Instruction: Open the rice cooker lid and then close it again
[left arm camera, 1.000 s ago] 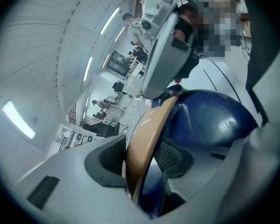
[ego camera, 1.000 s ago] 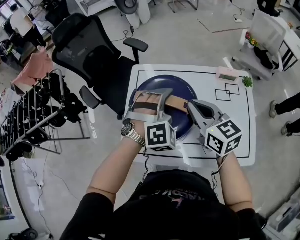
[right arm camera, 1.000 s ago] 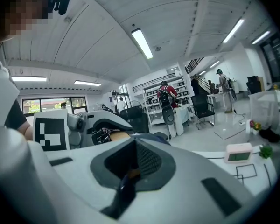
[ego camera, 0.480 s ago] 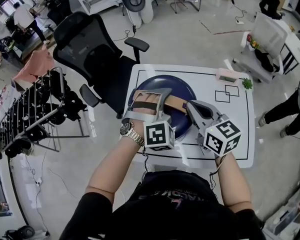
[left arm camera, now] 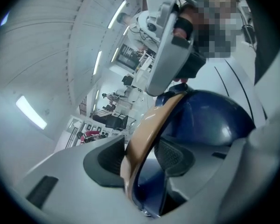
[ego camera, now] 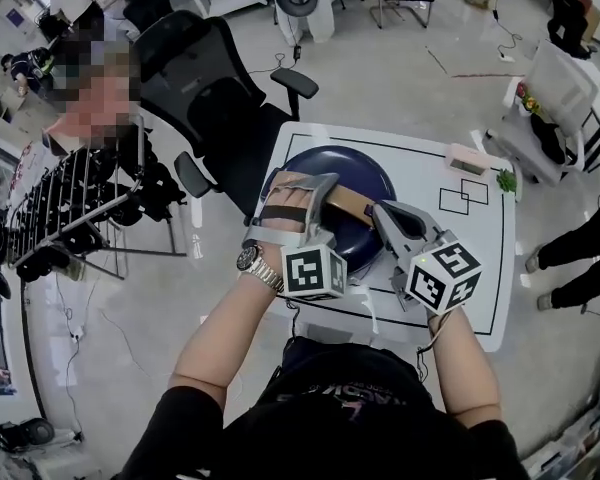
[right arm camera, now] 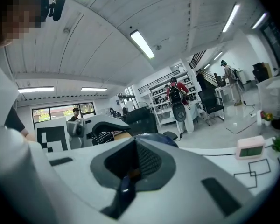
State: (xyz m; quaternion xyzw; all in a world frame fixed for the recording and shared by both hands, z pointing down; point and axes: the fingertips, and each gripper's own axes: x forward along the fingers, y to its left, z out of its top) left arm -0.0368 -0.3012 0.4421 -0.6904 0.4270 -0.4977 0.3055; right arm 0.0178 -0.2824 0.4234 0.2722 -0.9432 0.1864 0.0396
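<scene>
1. White tabletop point(ego camera: 485, 238), marked with thin black outlines, stands on a pale office floor. A black mesh office chair point(ego camera: 210, 78) is at its far left corner. A small pink box point(ego camera: 470, 157) and a green sprig point(ego camera: 506, 179) sit near its far right edge.
2. On the table's left half sits the dark blue, round-domed rice cooker point(ego camera: 355, 173). Its lid looks down, and a tan arched carrying handle point(ego camera: 352, 204) crosses its top.
3. In the head view both grippers and the hands holding them cover the cooker's near side and base, so its front cannot be made out. The right gripper view shows only a sliver of blue dome above the jaws.
4. The left gripper point(left arm camera: 141, 157) has just been opening its jaws. They stand partly apart with the tan handle running between them. The handle lies close against one pad and a gap shows on the other side, so the grip is released.
5. The right gripper point(right arm camera: 134, 160) has its jaws clenched fully together with nothing between them. It sits at the cooker's near right edge. Whether the tips touch the cooker cannot be told.
</scene>
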